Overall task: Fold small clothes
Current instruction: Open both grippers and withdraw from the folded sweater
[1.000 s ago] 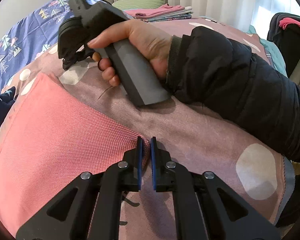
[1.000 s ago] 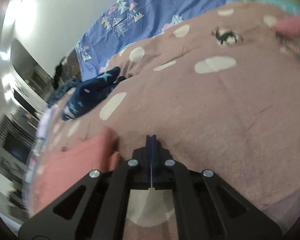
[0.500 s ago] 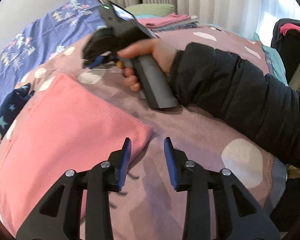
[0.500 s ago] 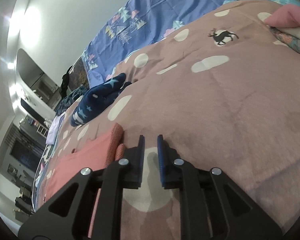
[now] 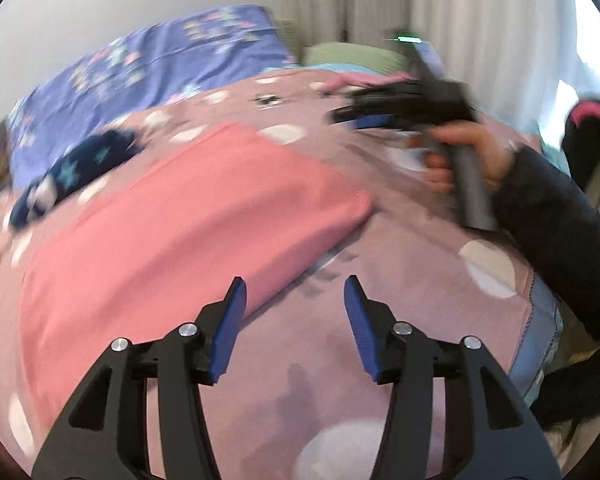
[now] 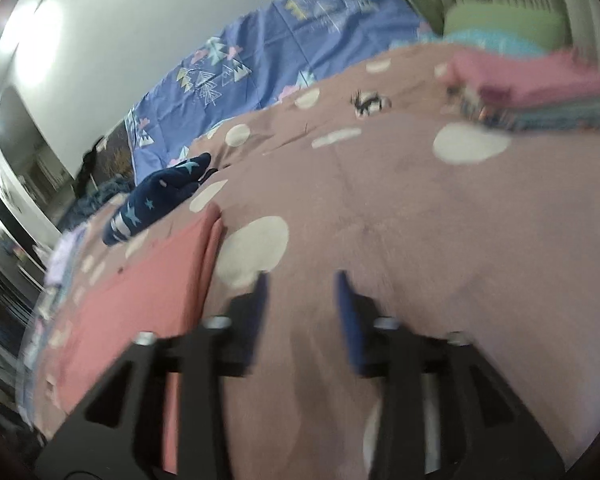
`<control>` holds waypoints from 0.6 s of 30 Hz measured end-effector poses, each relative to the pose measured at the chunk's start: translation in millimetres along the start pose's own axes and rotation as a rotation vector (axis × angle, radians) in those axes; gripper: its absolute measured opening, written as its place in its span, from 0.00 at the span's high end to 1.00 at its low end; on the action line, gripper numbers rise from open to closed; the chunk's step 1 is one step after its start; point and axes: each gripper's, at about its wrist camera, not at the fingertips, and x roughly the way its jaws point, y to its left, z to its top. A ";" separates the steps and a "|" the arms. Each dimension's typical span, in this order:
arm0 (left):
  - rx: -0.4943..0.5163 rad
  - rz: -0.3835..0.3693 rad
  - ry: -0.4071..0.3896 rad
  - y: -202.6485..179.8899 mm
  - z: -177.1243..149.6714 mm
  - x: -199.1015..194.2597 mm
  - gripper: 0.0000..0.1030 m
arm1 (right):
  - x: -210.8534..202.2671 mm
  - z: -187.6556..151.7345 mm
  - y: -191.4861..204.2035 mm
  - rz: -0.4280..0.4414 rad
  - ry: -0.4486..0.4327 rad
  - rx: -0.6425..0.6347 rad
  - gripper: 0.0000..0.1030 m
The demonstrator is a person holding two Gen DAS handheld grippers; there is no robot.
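Observation:
A folded pink garment [image 5: 172, 232] lies flat on the mauve spotted bedspread [image 5: 380, 264], its near right edge just left of my left gripper [image 5: 295, 292]. That gripper's jaws are opening and nothing is between them. In the right wrist view the same pink garment [image 6: 140, 300] lies to the left of my right gripper [image 6: 302, 280], whose jaws are also opening, empty, above bare bedspread. The right gripper [image 5: 370, 114] shows blurred in the left wrist view too, held by a hand [image 5: 476, 152] in a dark sleeve beyond the garment's far right corner.
A navy star-print garment [image 6: 160, 196] lies crumpled at the left beyond the pink one. A stack of folded clothes [image 6: 540, 88] sits at the far right by a green pillow [image 6: 504, 20]. A blue patterned sheet [image 6: 268, 60] covers the far side. Dark clothing [image 5: 592, 132] hangs at the right edge.
Both grippers went from shut at the pink garment's edge to open and drew back from it. The garment now lies free, folded. The right hand moved away toward the far right.

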 end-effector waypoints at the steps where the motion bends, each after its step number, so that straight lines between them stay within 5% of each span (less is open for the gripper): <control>1: -0.057 0.005 -0.005 15.2 -7.5 -6.9 0.50 | -8.2 -1.7 8.1 -0.015 -0.007 -0.032 0.43; 9: -0.443 0.215 -0.111 134.7 -81.1 -86.4 0.50 | -58.7 -29.0 138.6 -0.003 -0.152 -0.424 0.49; 18: -0.660 0.360 -0.183 197.2 -154.6 -156.5 0.50 | -37.1 -174.9 328.6 0.230 -0.068 -1.068 0.47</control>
